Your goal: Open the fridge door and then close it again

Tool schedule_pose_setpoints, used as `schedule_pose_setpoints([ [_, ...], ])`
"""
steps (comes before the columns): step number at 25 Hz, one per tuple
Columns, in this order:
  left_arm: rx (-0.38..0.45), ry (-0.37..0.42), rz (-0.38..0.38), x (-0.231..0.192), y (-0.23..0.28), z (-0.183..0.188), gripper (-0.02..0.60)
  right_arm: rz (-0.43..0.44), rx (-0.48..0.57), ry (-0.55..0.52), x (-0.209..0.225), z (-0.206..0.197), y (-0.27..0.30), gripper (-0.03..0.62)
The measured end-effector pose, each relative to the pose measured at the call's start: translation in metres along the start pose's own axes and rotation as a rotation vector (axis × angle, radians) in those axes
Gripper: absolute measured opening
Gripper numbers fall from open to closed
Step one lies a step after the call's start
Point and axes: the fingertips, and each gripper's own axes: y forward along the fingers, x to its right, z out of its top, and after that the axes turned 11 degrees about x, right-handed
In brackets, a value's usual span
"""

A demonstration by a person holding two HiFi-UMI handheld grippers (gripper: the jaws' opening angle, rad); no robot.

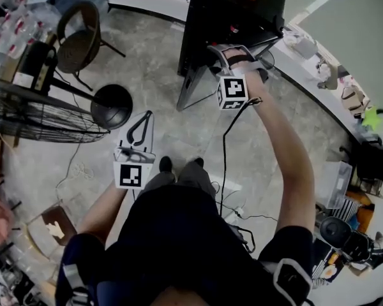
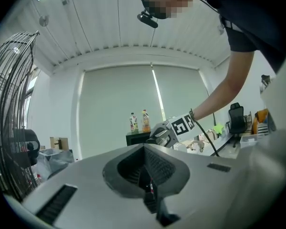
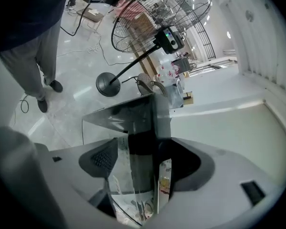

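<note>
Standing near the fridge [image 1: 233, 24] are fan [image 1: 41, 115] and chair [image 1: 76, 42].

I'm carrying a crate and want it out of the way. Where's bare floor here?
The widest bare floor lies between the fan base, the chair and the open fridge door. Right of the shoes, cables cross the floor. The far right is crowded with clutter.

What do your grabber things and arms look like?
The left gripper and the right gripper are pale grey with dark jaws. Each carries a white cube with black square markings. A black cable hangs from the right one. The sleeves are short and dark.
</note>
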Motion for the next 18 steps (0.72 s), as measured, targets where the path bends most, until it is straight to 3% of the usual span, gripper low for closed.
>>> schedule_pose_setpoints([
  [8, -0.021, 0.004, 0.031, -0.007, 0.023, -0.009, 0.023, -0.013, 0.001, 0.040, 0.022, -0.010, 0.023, 0.360],
  [18, -0.035, 0.033, 0.138, -0.015, 0.077, -0.017, 0.023, -0.032, -0.015, 0.115, 0.063, -0.033, 0.067, 0.354],
])
